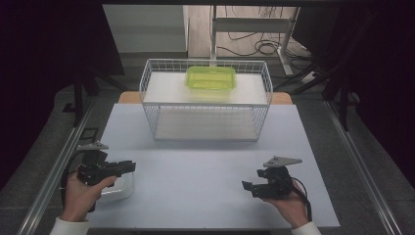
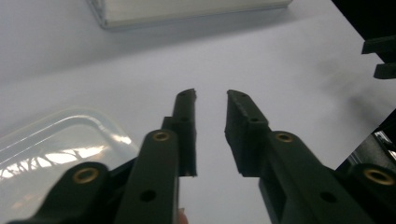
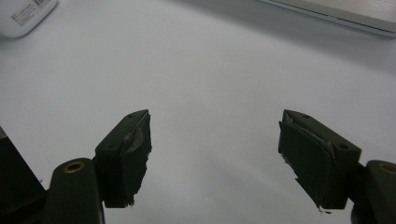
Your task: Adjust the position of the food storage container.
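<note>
A clear plastic container point(image 1: 122, 188) lies near the table's front left corner. My left gripper point(image 1: 131, 166) hovers over its near edge and points right. In the left gripper view the container point(image 2: 60, 144) sits beside the left jaw. The left gripper point(image 2: 210, 95) has its jaws a narrow gap apart, with bare table between them. My right gripper point(image 1: 245, 185) rests at the front right, pointing left. Its jaws point(image 3: 215, 126) stand wide open and hold nothing. A green lidded container point(image 1: 210, 77) sits on the top shelf of a white wire rack point(image 1: 147, 98).
The wire rack stands at the back middle of the white table point(image 1: 205, 166); its base point(image 2: 187, 9) edges the left gripper view. A white labelled object point(image 3: 23, 16) lies at the top left of the right gripper view. Metal rails run along both table sides.
</note>
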`<state>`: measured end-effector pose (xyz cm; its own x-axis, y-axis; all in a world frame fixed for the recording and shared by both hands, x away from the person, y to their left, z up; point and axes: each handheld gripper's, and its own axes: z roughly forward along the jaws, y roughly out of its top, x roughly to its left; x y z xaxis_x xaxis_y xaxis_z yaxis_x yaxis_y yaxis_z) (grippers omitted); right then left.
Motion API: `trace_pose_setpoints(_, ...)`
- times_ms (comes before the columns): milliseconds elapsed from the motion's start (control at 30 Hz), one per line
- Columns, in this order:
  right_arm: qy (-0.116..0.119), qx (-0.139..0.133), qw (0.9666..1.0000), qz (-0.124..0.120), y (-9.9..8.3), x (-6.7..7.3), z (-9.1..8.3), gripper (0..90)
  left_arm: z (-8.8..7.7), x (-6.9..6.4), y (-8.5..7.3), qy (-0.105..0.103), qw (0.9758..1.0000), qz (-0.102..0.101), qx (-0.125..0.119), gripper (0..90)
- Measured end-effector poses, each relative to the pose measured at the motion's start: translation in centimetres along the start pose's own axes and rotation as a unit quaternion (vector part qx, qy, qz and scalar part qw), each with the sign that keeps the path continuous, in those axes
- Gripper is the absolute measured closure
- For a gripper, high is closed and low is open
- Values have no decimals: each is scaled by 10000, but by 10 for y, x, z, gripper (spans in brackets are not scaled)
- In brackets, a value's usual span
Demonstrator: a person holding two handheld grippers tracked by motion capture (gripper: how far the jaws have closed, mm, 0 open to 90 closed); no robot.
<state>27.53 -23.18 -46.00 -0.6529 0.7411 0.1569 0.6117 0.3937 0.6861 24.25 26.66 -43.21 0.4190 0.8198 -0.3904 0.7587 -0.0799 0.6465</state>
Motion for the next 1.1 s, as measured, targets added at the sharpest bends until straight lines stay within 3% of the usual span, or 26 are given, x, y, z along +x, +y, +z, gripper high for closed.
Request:
trace_pose_setpoints(333,-18,49,10000,6,-1,-1,1,253,-19,23,-12,459,9987,-209,37,886)
trace_pose_setpoints(367,-8,60,10000,9,-1,-1,2,253,-24,30,-15,625,9976,-281,24,888)
trace_pose_setpoints(867,1,146,9999,63,-2,-2,3,253,-53,73,-39,1188,9891,-865,-44,897)
trace_pose_setpoints(1100,9,140,9999,95,-2,-3,3,253,-51,94,-54,1385,9846,-1047,213,896)
